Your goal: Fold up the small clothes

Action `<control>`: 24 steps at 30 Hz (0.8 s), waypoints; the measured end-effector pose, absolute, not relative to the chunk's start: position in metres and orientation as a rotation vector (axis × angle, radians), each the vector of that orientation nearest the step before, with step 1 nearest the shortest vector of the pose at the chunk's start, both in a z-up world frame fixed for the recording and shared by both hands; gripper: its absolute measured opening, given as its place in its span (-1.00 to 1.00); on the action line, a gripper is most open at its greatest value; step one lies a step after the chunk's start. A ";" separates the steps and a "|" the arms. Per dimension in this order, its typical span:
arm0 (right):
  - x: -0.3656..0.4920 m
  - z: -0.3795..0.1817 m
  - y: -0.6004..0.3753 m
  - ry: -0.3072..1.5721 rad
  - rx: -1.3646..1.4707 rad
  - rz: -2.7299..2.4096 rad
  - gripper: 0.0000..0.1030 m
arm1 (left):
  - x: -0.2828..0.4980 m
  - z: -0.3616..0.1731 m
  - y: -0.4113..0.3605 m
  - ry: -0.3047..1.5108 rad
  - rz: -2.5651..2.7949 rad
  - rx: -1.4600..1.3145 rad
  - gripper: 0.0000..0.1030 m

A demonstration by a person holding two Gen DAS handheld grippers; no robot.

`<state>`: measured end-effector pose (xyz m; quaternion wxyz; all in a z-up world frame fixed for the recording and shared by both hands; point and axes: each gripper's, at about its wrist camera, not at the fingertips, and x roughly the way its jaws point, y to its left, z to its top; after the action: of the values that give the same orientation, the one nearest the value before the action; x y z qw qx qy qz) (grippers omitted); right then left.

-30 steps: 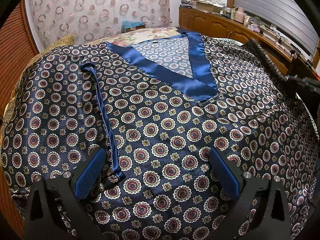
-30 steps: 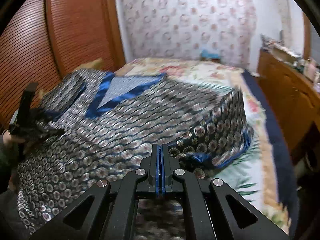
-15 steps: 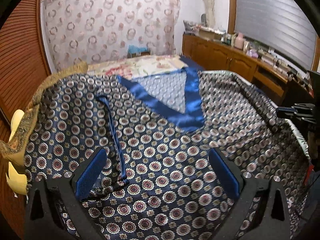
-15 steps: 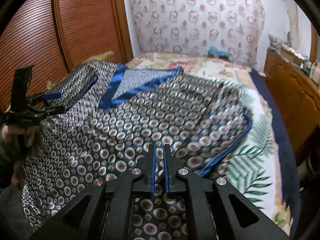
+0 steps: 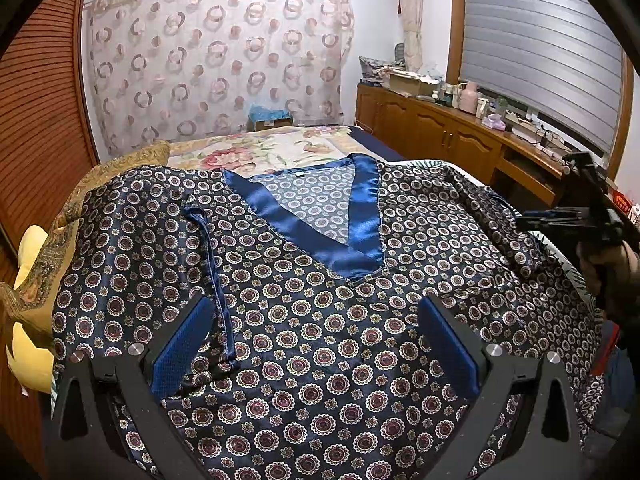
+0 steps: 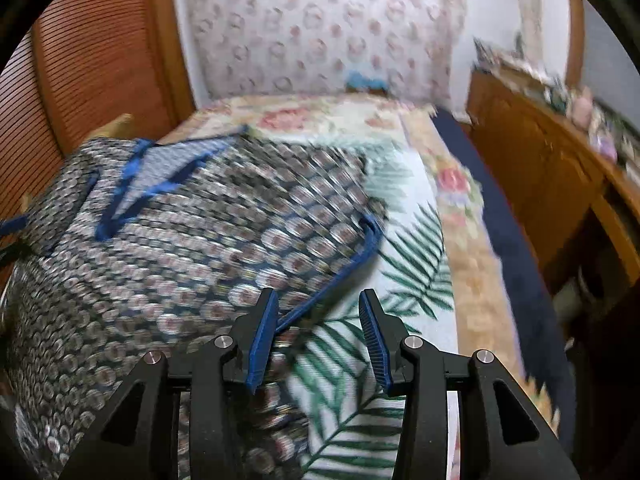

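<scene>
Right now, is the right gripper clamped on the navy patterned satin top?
No, the right gripper is open, its blue pads apart beside the top's hem.

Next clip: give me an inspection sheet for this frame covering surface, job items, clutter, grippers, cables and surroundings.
Surface: bed with floral bedspread, palm-leaf print on its near right part.
Job's things: patterned satin top spread flat, blue V-neck collar facing up, blue tie strap lying on its left part.
Clutter: yellow cushion at the bed's left edge; boxes and bottles on the wooden sideboard.
Grippers: left gripper open above the top; right gripper open over the top's blue hem, view blurred.
Cables: thin cords on the sideboard's far end, unclear.
Surroundings: circle-print curtain, wooden wardrobe doors, window shutter.
</scene>
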<state>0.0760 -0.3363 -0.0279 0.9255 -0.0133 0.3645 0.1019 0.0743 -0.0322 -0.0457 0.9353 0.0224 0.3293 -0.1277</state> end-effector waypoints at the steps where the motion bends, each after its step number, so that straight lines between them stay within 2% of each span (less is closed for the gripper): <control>1: 0.081 -0.031 -0.337 0.761 -0.011 0.212 -0.15 | 0.075 -0.047 -0.033 0.675 -0.261 0.047 0.99; 7: 0.109 -0.039 -0.336 0.783 0.024 0.261 -0.17 | 0.075 -0.052 -0.031 0.688 -0.258 0.046 0.99; 8: 0.113 -0.037 -0.336 0.782 0.020 0.263 -0.29 | 0.074 -0.053 -0.031 0.688 -0.257 0.045 0.99; 11: 0.120 -0.033 -0.328 0.758 -0.029 0.280 -0.91 | 0.074 -0.054 -0.029 0.690 -0.250 0.044 0.99; 18: 0.115 -0.004 -0.300 0.623 -0.117 0.323 -0.92 | 0.072 -0.056 -0.022 0.689 -0.233 0.039 0.99; 24: 0.116 0.007 -0.270 0.601 -0.119 0.427 -0.92 | 0.071 -0.055 -0.015 0.681 -0.221 0.023 0.99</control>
<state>0.1157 -0.2695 0.0074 0.9312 -0.0583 0.2934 0.2084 0.0711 -0.0149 -0.0546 0.9366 0.0111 0.3333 -0.1079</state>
